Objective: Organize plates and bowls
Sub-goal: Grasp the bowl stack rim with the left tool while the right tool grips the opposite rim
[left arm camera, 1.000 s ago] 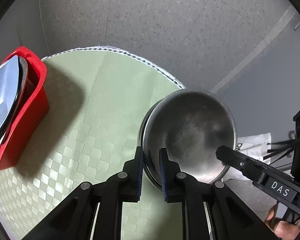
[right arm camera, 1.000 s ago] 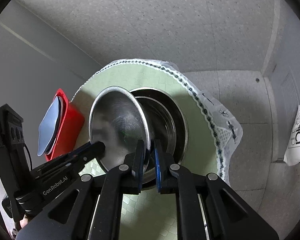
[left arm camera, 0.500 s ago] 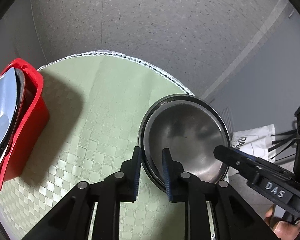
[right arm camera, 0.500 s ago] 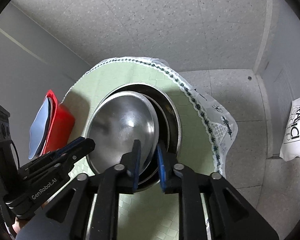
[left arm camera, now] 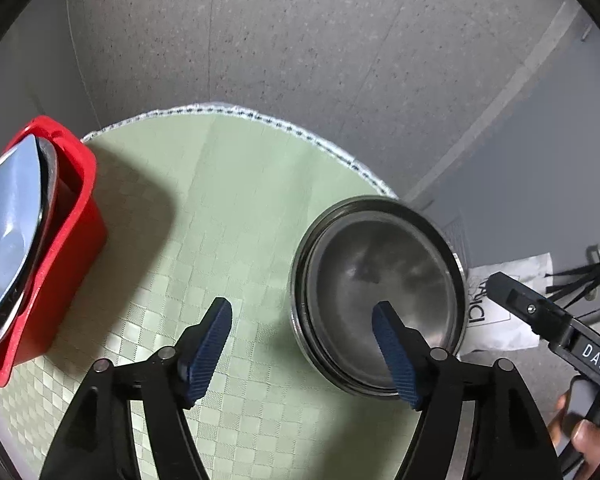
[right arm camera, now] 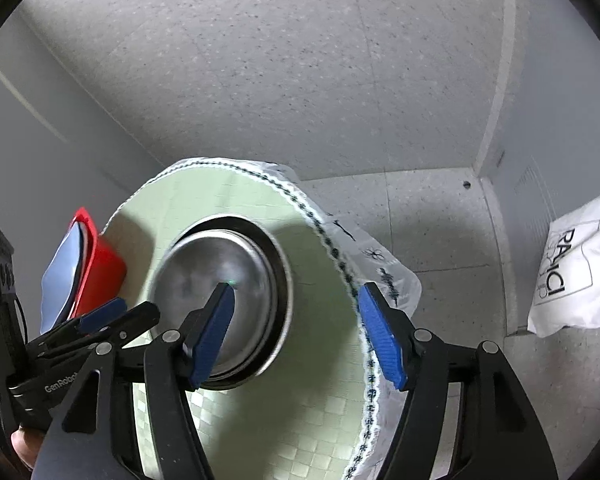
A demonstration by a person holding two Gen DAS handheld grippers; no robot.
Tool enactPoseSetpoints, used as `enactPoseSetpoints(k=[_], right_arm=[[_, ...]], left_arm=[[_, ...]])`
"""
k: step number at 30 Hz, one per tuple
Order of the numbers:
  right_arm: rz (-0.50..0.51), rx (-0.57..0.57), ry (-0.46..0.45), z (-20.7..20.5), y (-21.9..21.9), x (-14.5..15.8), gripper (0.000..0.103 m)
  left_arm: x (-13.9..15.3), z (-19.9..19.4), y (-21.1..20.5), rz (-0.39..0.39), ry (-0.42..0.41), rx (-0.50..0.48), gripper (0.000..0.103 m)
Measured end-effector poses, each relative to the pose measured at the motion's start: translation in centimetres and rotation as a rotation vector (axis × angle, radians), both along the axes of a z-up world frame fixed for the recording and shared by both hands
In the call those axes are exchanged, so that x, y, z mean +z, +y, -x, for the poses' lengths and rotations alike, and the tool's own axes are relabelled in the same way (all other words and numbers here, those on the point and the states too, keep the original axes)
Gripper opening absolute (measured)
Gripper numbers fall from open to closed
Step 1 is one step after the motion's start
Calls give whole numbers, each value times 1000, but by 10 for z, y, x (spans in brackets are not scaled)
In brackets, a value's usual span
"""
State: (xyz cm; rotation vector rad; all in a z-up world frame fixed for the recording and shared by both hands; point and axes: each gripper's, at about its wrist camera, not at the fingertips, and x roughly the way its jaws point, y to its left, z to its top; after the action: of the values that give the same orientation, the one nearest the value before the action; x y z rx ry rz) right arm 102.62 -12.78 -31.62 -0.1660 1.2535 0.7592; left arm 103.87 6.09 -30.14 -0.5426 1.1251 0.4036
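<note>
We see steel bowl point(left arm camera: 380, 292) nested in larger bowl point(right arm camera: 278, 276) on table point(left arm camera: 236, 220); left gripper point(left arm camera: 306, 340), right gripper point(right arm camera: 296, 328) both wide open, empty; plates in red bin point(left arm camera: 76, 224); we judge nesting done.

The left wrist view looks steeply down from close above the round green table point(left arm camera: 236, 240), facing its far edge, with the nested steel bowls point(left arm camera: 380, 292) right of centre. The right wrist view looks down from the bowls' point(right arm camera: 224, 292) right side, farther back. Both share the table point(right arm camera: 320, 360), the bowls and the red bin point(left arm camera: 66, 256) beyond their left.
</note>
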Motion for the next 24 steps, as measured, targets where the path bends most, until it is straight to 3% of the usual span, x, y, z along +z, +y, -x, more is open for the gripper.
enactPoseSetpoints(k=[11,17,20,21,23,24], right_arm=[[15,25,115,-1,12,-46,67],[12,31,170,-1,16,-66,67],[-7,29,205,1,17,-74,62],[-18,29,213,0,18,-74,59],[-62,33,244,2,18,-76,42],[-69,31,246,4,19,-75,40]], left_arm=[[-37,-23,5,30,86,-12,68],[-48,-27,9,43,79,-25,68],[-50,-27,9,61,50,-54,56],[-50,-27,8,70,38,-69,47],[-49,-29,4,69,24,-103,34],[-48,-30,1,47,28,-114,35]])
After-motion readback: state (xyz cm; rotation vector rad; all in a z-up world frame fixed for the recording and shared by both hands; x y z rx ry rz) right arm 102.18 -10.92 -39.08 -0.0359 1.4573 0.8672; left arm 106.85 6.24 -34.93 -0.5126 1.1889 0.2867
